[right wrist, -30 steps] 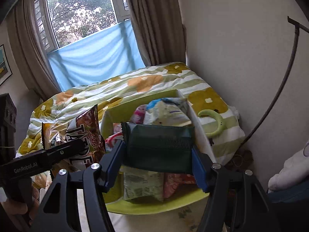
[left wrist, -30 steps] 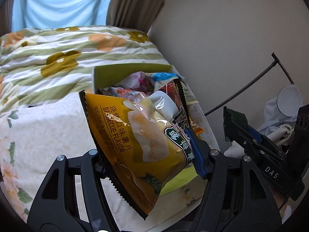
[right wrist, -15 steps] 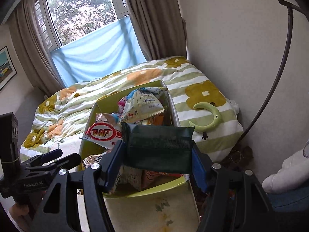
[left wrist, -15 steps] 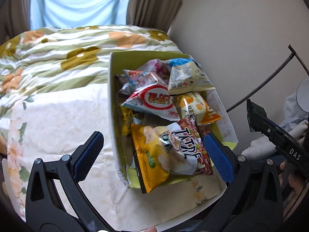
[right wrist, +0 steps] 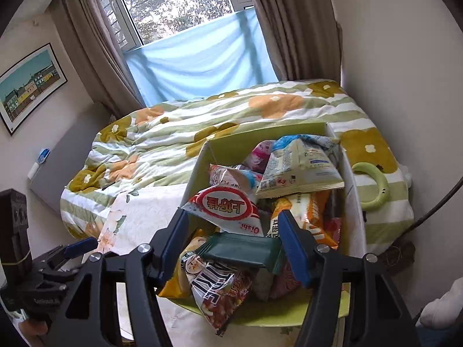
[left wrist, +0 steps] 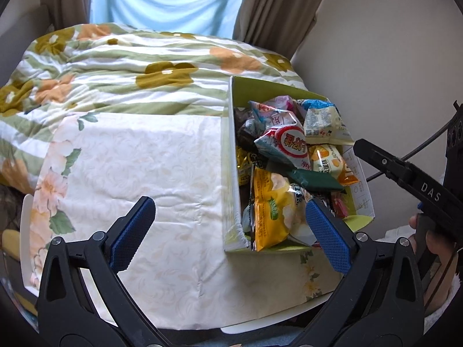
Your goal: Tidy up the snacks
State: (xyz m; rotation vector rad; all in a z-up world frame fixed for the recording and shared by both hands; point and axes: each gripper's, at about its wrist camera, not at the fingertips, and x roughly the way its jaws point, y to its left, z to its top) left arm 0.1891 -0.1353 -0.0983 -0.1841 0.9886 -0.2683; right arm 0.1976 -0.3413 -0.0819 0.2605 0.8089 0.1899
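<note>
A green cardboard box (left wrist: 231,156) (right wrist: 202,156) full of several snack bags stands on the bed. A dark green packet (left wrist: 315,177) (right wrist: 243,250) lies on top of the pile. A yellow barbecue chips bag (left wrist: 272,208) and a brown chips bag (right wrist: 220,292) lean at the box's near end. My left gripper (left wrist: 228,231) is open and empty, just in front of the box's near left corner. My right gripper (right wrist: 234,243) is open above the box, its fingers on either side of the dark green packet; it also shows in the left wrist view (left wrist: 405,173).
The box rests on a white floral cloth (left wrist: 139,179) over a striped flower-print duvet (left wrist: 130,66). A green ring-shaped object (right wrist: 373,185) lies on the duvet right of the box. A wall is close on the right, a window with curtains behind.
My left gripper pulled back and left from the box after dropping the chips bags in it. My right gripper lowered over the box and opened, leaving the dark green packet on the pile.
</note>
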